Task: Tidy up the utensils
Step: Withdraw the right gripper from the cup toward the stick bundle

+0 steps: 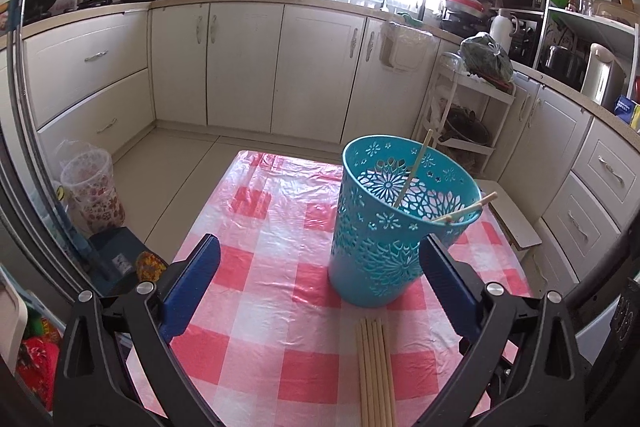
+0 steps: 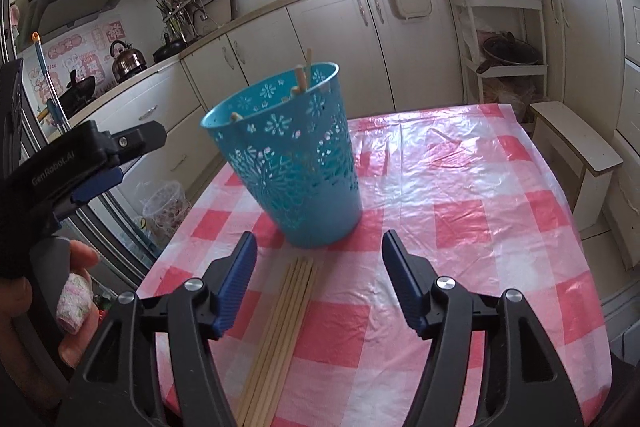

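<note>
A turquoise perforated holder (image 1: pixel 384 223) stands upright on the red-and-white checked table (image 1: pixel 264 307), with a few wooden chopsticks (image 1: pixel 412 171) leaning inside it. A bundle of several loose chopsticks (image 1: pixel 374 371) lies flat on the cloth just in front of it. My left gripper (image 1: pixel 320 267) is open and empty, hovering above the table with the holder near its right finger. In the right wrist view my right gripper (image 2: pixel 318 263) is open and empty behind the bundle (image 2: pixel 280 327) and the holder (image 2: pixel 288 155). The left gripper (image 2: pixel 92 155) also shows there at the left.
White kitchen cabinets (image 1: pixel 240 67) surround the table. A small bin (image 1: pixel 92 191) stands on the floor at the left. A white rack (image 2: pixel 504 39) and a wooden stool (image 2: pixel 576 143) stand beyond the table's right side.
</note>
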### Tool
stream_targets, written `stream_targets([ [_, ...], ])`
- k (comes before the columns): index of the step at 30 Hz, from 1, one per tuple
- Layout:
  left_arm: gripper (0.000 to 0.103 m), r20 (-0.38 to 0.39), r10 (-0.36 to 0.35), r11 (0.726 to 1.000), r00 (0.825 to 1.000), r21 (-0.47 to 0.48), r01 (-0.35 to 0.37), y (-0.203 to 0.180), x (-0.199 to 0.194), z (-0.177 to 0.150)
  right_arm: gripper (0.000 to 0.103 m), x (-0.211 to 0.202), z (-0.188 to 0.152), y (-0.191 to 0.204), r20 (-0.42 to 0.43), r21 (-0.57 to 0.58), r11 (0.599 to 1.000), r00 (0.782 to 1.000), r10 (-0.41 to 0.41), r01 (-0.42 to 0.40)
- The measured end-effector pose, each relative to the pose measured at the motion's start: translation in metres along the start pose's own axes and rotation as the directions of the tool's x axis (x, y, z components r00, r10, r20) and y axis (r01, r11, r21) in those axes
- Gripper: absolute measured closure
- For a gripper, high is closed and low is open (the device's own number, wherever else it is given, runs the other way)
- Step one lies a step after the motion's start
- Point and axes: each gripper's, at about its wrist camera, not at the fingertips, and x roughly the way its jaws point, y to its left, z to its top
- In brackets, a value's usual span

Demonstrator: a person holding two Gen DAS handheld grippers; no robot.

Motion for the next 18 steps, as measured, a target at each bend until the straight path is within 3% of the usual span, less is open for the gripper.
stream_targets([
  [10, 0.008, -0.078, 0.043, 0.999, 0.996, 0.024, -0.041, 0.013, 0.0, -0.024, 0.04, 0.014, -0.027, 0.013, -0.096, -0.043, 0.999, 0.995, -0.025, 0.021],
  [14, 0.008, -0.117, 0.069, 0.997, 0.991, 0.028, -0.066, 0.023, 0.0, -0.037, 0.055, 0.023, -0.035, 0.016, -0.152, -0.053, 0.998, 0.988, -0.029, 0.021],
  [18, 0.008, -0.168, 0.09, 0.996, 0.982, 0.027, -0.087, 0.037, 0.004, -0.056, 0.064, 0.033, -0.042, 0.016, -0.188, -0.063, 0.997, 0.98, -0.059, 0.048],
])
